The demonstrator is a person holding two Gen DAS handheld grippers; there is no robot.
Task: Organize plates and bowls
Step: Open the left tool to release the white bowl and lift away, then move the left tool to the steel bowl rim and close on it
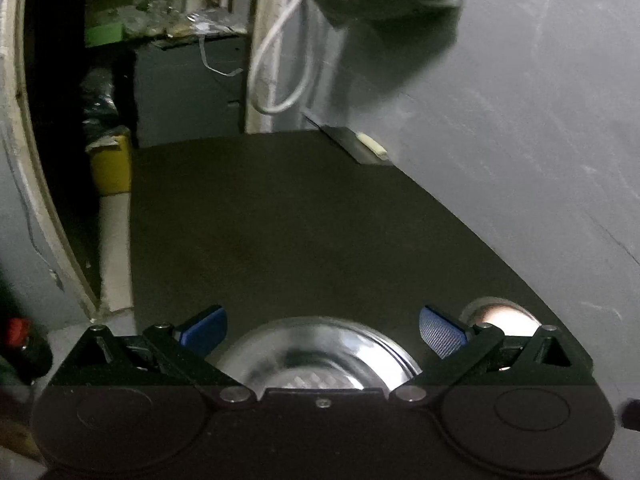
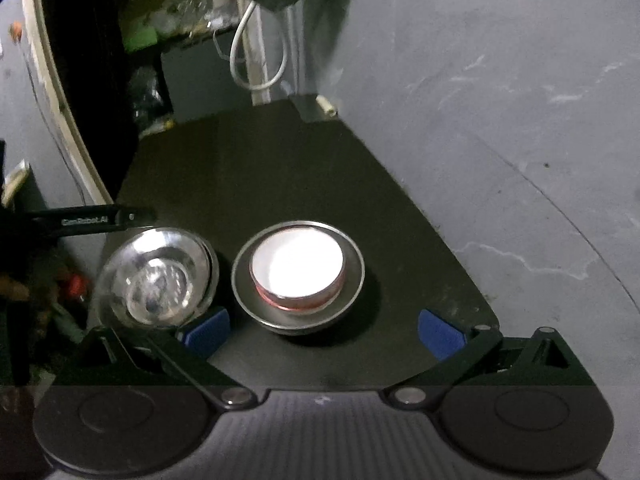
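On the dark table (image 2: 248, 168), a red-rimmed bowl (image 2: 297, 268) is already sitting upright inside a steel plate (image 2: 298, 276) mid-table, mouth facing up; being round, it has no long axis. A shiny steel bowl (image 2: 160, 280) is waiting, tilted, at the left edge. The right gripper (image 2: 322, 332) is standing wide and empty, as is the left gripper (image 1: 322, 332) hanging above that bowl.

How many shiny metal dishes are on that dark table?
2: an empty steel bowl at the table's left edge, and a steel dish beside it holding a red-rimmed bowl. More may be stacked unseen.
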